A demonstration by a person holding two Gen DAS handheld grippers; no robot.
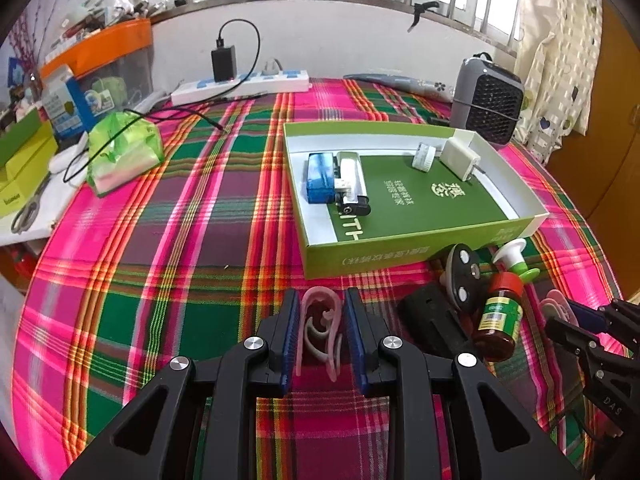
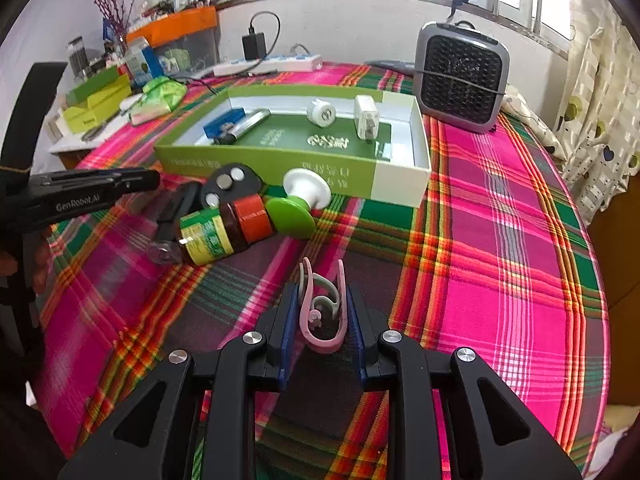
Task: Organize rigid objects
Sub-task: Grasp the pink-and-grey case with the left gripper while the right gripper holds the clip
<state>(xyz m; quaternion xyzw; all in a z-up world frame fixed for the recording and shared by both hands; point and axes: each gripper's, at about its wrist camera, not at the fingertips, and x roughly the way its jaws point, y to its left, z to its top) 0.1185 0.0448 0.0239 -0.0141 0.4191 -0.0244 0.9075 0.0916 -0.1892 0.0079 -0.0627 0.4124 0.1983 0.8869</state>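
My left gripper (image 1: 322,300) is shut on a pink clip (image 1: 320,328), held over the plaid cloth in front of the green box (image 1: 400,256). My right gripper (image 2: 322,296) is shut on a second pink clip (image 2: 322,312), to the right of the loose pile. The box (image 2: 264,164) holds a blue case (image 1: 320,178), a silver lighter (image 1: 354,184), a small white jar (image 1: 423,156) and a white charger (image 1: 460,158). In front of the box lie a red-capped bottle (image 2: 224,228), a green and white stopper (image 2: 300,204) and a black disc (image 2: 230,186).
A grey fan heater (image 2: 460,76) stands at the back right. A power strip (image 1: 240,86) with a black adapter lies by the wall. A green bag (image 1: 122,152), scissors (image 1: 28,210) and boxes crowd the left side. The table edge curves away at the right.
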